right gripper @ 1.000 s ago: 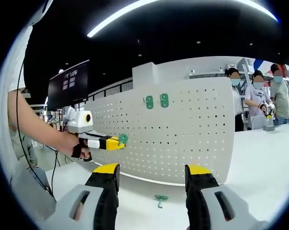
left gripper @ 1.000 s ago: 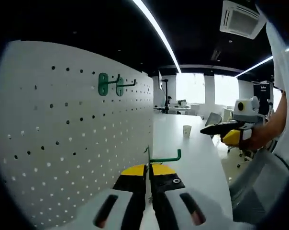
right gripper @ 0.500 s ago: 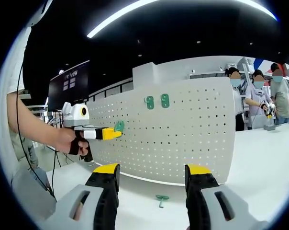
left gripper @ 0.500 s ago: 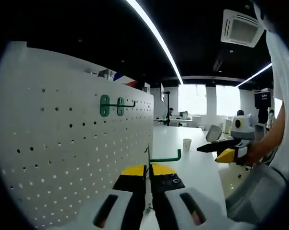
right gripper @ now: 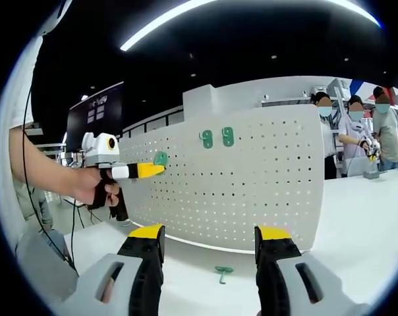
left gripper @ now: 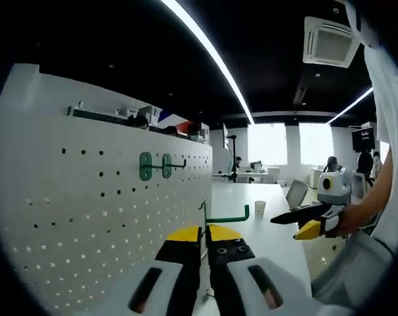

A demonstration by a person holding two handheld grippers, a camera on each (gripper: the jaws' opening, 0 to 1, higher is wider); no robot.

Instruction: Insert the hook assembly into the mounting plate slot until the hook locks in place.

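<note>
The white pegboard mounting plate [left gripper: 87, 217] stands upright on the table, and its face also fills the middle of the right gripper view [right gripper: 265, 191]. Two green hooks [left gripper: 145, 166] [left gripper: 167, 164] hang on it, seen too as a pair [right gripper: 206, 139] [right gripper: 227, 136]. My left gripper [left gripper: 204, 236] is shut on a green hook [left gripper: 227, 216], held in the air close to the board. In the right gripper view the left gripper [right gripper: 158, 169] carries that hook's green plate [right gripper: 161, 158] in front of the board. My right gripper [right gripper: 209, 240] stands open, holding nothing. Another green hook [right gripper: 222, 271] lies on the table before it.
The white table [right gripper: 357, 217] runs along the board. A paper cup [left gripper: 259, 208] stands on it farther off. A hand holds the right gripper [left gripper: 292, 224] at the right of the left gripper view. Several people stand at the far right [right gripper: 357, 141]. A dark monitor [right gripper: 95, 116] hangs at left.
My left gripper has risen with the green hook, keeping close to the board's face. The right gripper has stayed in place and open.
</note>
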